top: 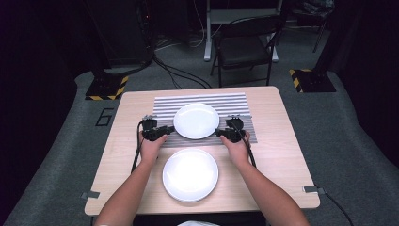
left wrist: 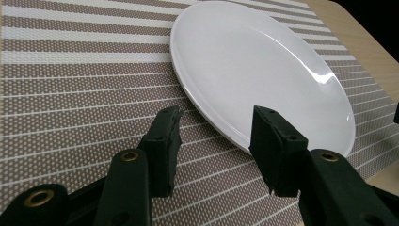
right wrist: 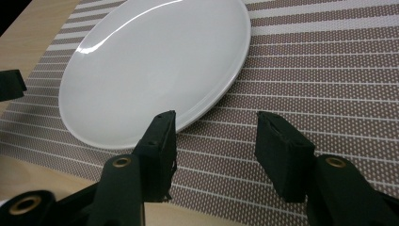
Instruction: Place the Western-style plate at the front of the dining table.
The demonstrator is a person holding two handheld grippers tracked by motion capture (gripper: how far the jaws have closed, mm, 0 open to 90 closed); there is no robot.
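- A white plate (top: pixel 196 120) lay flat on a striped placemat (top: pixel 164 104) toward the 12 o'clock side of a light wooden table (top: pixel 277 141), as seen from the high view; nothing was on it.
- The left gripper (top: pixel 165 130), held in the person's left hand (top: pixel 151 146), sat at the plate's 9 o'clock edge, just beside the rim.
- In the left gripper view the two black jaws stood partly apart, with a clear gap between them; the plate's rim (left wrist: pixel 263 80) ran behind the gap, one jaw tip over the mat and the other in front of the plate's edge, neither pad pressing on it.
- The right gripper (top: pixel 221 133), in the person's right hand (top: pixel 236 149), sat at the plate's 3 o'clock edge, mirroring the other.
- In the right gripper view its jaws also stood partly apart and held nothing: one tip lay in front of the plate's rim (right wrist: pixel 155 66), the other over the bare placemat (right wrist: pixel 329 70).
- Whether either jaw tip touched the plate could not be told from the pictures.
- A second white plate (top: pixel 190 174) rested on the bare wood at the table's 6 o'clock side, between the person's forearms, well apart from the mat; it too was empty.
- Beyond the table, at 12 o'clock, a dark folding chair (top: pixel 244 47) stood on the grey floor.
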